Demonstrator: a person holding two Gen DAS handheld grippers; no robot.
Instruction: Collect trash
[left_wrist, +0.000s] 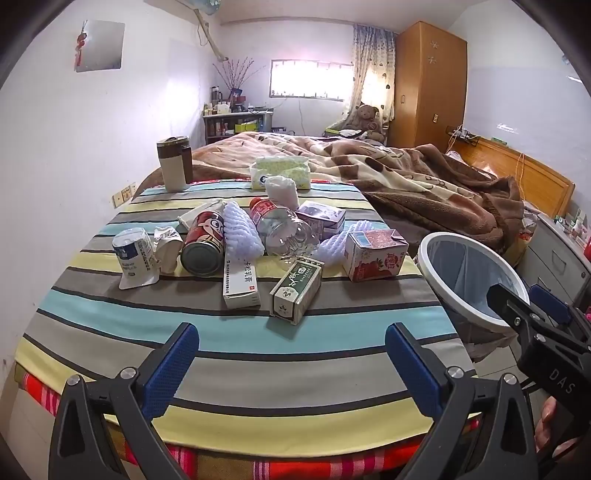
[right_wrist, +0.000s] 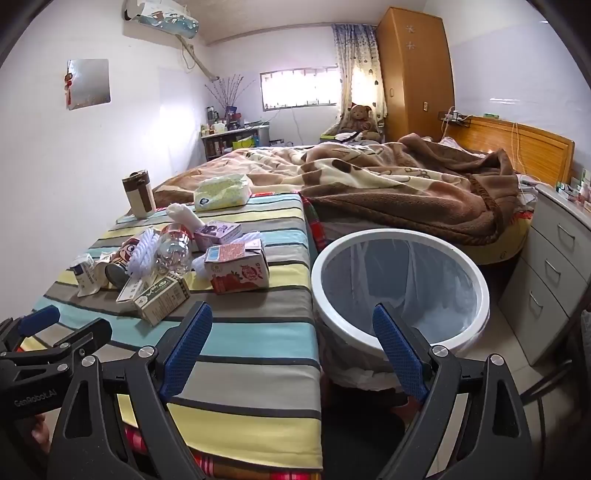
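Observation:
A pile of trash lies on the striped tablecloth (left_wrist: 110, 306): a red can (left_wrist: 205, 243) on its side, a clear plastic bottle (left_wrist: 280, 229), a green box (left_wrist: 295, 291), a white ointment box (left_wrist: 240, 284), a strawberry carton (left_wrist: 375, 258), a purple box (left_wrist: 321, 218), foam netting (left_wrist: 240, 232) and a crushed paper cup (left_wrist: 133, 254). My left gripper (left_wrist: 291, 339) hovers open and empty over the cloth, short of the pile. My right gripper (right_wrist: 291, 317) is open and empty, between the table edge and the white-rimmed bin (right_wrist: 317, 284) with its clear liner.
A brown-and-cream thermos (left_wrist: 173, 164) and a tissue pack (left_wrist: 280, 171) stand at the table's far end. Behind lies a bed with a brown blanket (left_wrist: 406, 173). Grey drawers (right_wrist: 554, 266) stand right of the bin, on a tiled floor.

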